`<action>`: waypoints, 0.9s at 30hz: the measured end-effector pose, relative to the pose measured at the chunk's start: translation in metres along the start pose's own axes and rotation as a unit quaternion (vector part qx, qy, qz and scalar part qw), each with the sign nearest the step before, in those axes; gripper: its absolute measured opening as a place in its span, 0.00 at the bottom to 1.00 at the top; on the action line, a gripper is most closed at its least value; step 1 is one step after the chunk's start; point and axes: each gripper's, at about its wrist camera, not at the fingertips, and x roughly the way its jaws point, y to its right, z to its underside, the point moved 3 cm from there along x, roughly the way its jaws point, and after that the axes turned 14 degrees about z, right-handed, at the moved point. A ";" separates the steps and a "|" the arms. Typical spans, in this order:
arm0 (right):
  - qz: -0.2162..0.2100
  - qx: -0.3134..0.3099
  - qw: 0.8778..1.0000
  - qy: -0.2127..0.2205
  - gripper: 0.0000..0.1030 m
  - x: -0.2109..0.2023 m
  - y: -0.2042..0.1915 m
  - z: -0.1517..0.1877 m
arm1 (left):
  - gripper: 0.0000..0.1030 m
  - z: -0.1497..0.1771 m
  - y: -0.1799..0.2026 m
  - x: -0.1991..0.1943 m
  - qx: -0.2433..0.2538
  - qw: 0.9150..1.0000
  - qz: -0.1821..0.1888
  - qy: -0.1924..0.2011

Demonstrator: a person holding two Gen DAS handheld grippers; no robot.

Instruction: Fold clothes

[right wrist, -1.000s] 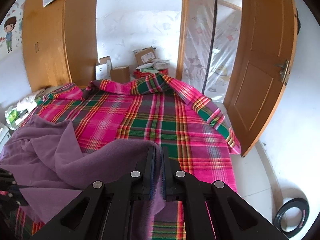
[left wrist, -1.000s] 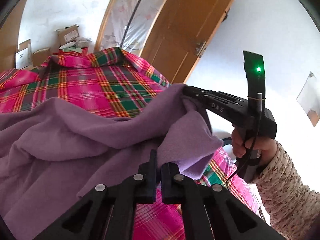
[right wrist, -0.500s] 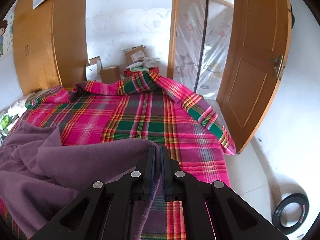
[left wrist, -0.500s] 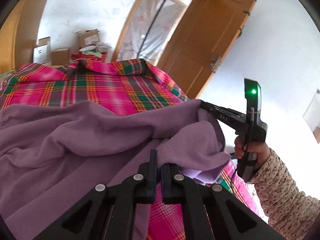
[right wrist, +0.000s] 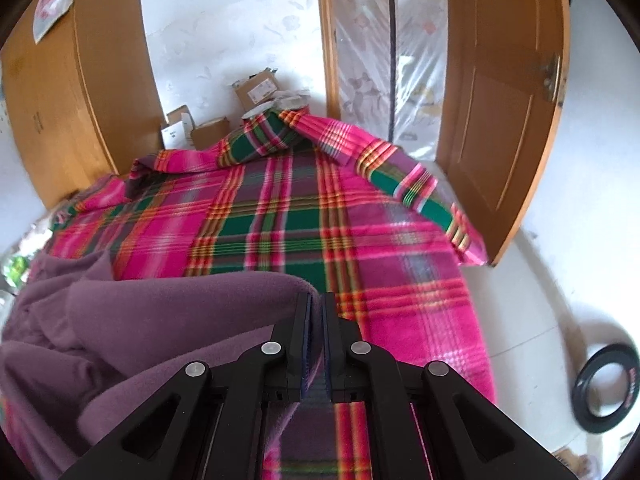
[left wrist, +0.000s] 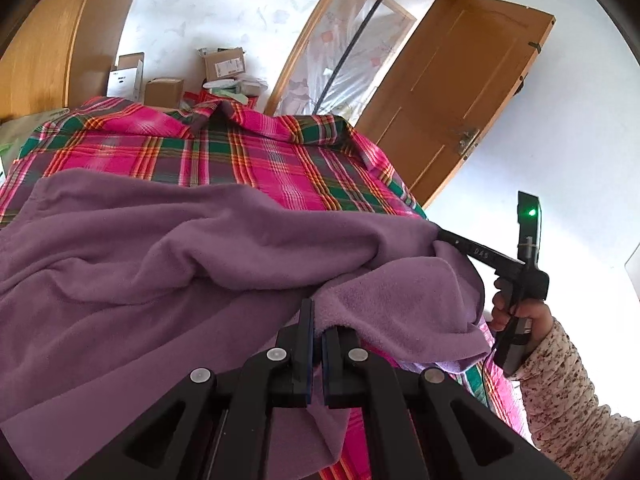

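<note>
A purple fleece garment is held up over a bed with a pink and green plaid cover. My left gripper is shut on a fold of its edge. My right gripper is shut on another part of the same edge, and the purple fleece garment hangs away to the left. In the left wrist view the right gripper shows at the right, held by a hand in a flowered sleeve, with the fleece stretched between both grippers.
Cardboard boxes stand against the far wall behind the plaid bed cover. A wooden door stands open at the right, a wooden wardrobe at the left. A black ring lies on the pale floor.
Both grippers have risen and moved toward the bed with the fleece. The cloth now spreads wider and lower over the plaid cover, and more of the room shows.
</note>
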 end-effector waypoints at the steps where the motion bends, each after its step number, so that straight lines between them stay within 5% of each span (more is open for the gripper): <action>1: -0.014 0.009 1.000 0.003 0.30 -0.006 0.002 0.001 | 0.02 0.001 0.000 0.001 0.000 1.000 0.000 -0.002; 6: -0.072 0.056 0.996 0.008 0.43 -0.033 0.016 0.014 | 0.02 0.003 0.001 0.004 -0.003 1.000 0.004 -0.008; 16: -0.183 0.088 0.976 -0.084 0.50 -0.026 -0.009 0.070 | 0.02 0.011 0.012 0.011 0.005 1.000 0.018 -0.023; 18: -0.185 0.078 0.976 -0.083 0.45 -0.027 -0.017 0.068 | 0.02 0.012 0.013 0.013 0.007 0.999 0.019 -0.027; 20: -0.172 0.064 0.980 -0.078 0.08 -0.026 -0.021 0.063 | 0.02 0.013 0.014 0.014 0.007 0.999 0.019 -0.028; 27: -0.117 0.051 0.991 -0.041 0.03 -0.028 -0.003 0.045 | 0.02 0.014 0.013 0.015 0.003 0.999 0.019 -0.031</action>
